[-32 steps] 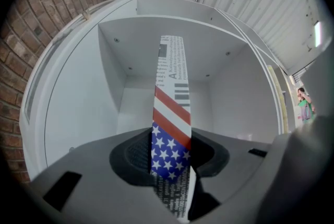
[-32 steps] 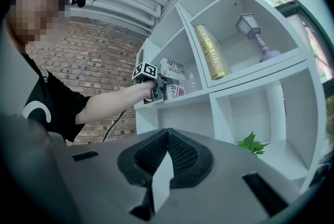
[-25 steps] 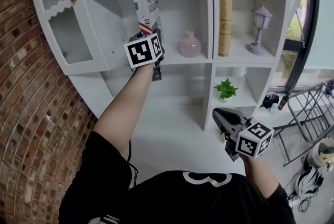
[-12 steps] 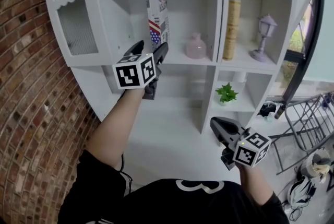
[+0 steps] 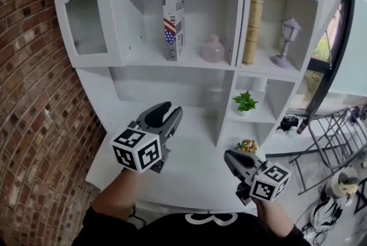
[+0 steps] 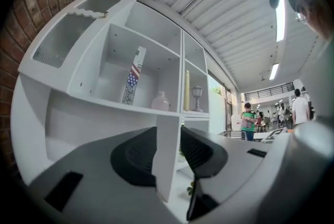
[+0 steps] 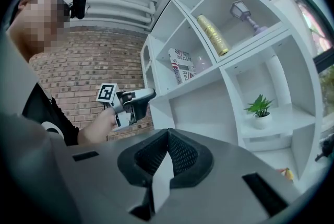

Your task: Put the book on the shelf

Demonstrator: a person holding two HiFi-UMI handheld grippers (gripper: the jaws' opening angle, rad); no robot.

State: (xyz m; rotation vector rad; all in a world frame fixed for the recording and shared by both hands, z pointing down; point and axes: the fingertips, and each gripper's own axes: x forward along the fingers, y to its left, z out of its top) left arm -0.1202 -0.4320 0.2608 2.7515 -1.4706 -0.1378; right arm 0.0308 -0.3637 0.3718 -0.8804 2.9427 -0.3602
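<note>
The book [image 5: 174, 24], with a stars-and-stripes spine, stands upright and alone in the upper left bay of the white shelf unit [image 5: 172, 62]; it shows too as the book [image 6: 133, 77] and the book [image 7: 181, 65]. My left gripper [image 5: 169, 111] hangs well below and in front of it, level, jaws apart with nothing between them; they have just been closing. Through the left gripper [image 6: 168, 150] I see only a shelf divider. My right gripper [image 5: 229, 156] sits low on the right, pads meeting at the tips of the right gripper [image 7: 167, 137], empty.
A pink vase [image 5: 213, 49] stands right of the book. The neighbouring bay holds a gold cylinder [image 5: 252, 31] and a purple lantern [image 5: 288, 41]. A potted plant [image 5: 245, 102] sits one level lower. A glazed cabinet door [image 5: 83, 12] and brick wall [image 5: 28, 113] are on the left.
My left gripper let go of the book, then drew back and down from the shelf. The book stays upright in its bay. The right gripper sank a little.
</note>
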